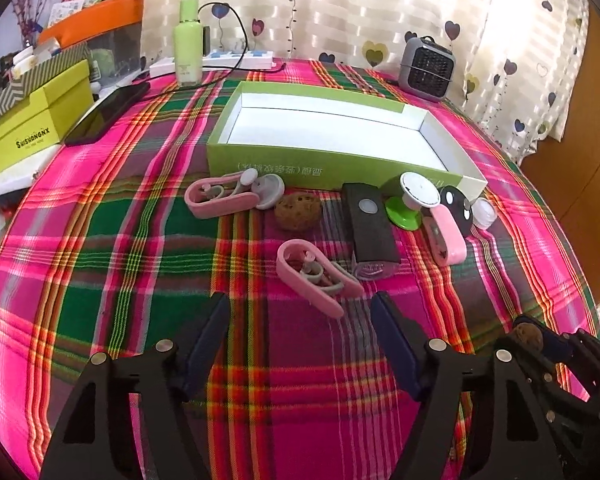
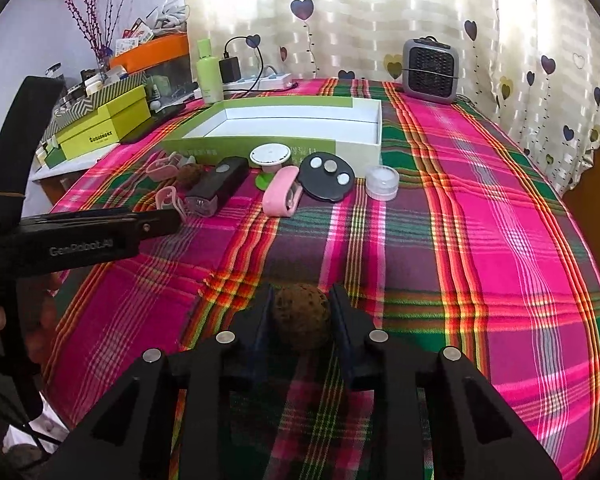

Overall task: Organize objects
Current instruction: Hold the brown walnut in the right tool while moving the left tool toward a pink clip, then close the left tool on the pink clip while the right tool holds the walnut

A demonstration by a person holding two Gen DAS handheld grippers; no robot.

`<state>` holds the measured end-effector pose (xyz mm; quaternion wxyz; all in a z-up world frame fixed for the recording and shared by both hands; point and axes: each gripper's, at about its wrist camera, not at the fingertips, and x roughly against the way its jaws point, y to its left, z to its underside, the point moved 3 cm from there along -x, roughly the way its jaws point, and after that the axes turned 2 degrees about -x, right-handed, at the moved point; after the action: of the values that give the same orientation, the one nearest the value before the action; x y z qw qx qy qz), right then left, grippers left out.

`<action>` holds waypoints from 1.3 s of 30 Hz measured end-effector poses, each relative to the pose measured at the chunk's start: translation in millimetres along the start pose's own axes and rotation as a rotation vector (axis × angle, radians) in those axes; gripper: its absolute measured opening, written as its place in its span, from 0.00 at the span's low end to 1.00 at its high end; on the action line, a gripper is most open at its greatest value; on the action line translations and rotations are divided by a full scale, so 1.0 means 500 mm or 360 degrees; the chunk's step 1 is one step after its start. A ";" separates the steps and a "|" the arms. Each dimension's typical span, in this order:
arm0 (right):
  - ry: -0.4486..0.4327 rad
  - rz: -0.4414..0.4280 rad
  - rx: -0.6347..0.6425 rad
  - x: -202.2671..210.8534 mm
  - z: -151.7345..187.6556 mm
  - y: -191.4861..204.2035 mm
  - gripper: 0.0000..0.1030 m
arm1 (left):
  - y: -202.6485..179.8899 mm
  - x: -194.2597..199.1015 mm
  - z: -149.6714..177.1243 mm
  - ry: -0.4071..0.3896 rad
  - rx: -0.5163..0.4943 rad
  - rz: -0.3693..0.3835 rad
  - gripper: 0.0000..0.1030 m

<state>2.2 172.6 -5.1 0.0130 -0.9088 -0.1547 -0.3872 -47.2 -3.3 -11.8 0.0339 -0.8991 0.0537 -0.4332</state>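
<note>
An open green box (image 1: pixel 256 160) with a white inside stands on the plaid cloth; it also shows in the right wrist view (image 2: pixel 360 136). In front of it lie two pink clips (image 1: pixel 220 198) (image 1: pixel 316 276), a brown walnut (image 1: pixel 298 211), a black rectangular device (image 1: pixel 370 226), a white and green suction holder (image 1: pixel 414 200), a pink clip (image 1: pixel 448 238), a black round piece (image 1: pixel 456 206) and a small clear jar (image 1: pixel 484 212). My left gripper (image 1: pixel 300 308) is open just before the near pink clip. My right gripper (image 2: pixel 300 304) is shut on another brown walnut (image 2: pixel 300 316) above the cloth.
A green bottle (image 1: pixel 188 40), a power strip (image 1: pixel 236 60) and a grey heater (image 1: pixel 428 68) stand at the back. A phone (image 1: pixel 108 112) and a yellow-green box (image 1: pixel 32 120) lie at the left. Curtains hang behind. The table edge curves at the right.
</note>
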 end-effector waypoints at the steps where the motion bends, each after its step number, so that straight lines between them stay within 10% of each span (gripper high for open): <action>1: -0.0001 -0.0004 0.0005 -0.001 -0.001 0.001 0.28 | 0.000 -0.003 -0.001 0.0008 0.0009 -0.0002 0.70; 21: 0.0005 -0.0112 0.0105 -0.024 -0.038 0.046 0.28 | 0.069 0.000 -0.003 0.0035 0.0102 -0.0148 0.70; 39: 0.0029 -0.0158 0.0107 -0.039 -0.058 0.065 0.28 | 0.070 -0.027 -0.045 0.0018 0.0044 -0.0021 0.60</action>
<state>-21.3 132.5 4.5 0.0257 -0.8956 -0.2125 -0.3901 -75.7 -36.8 -11.8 0.0433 -0.8964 0.0420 -0.4392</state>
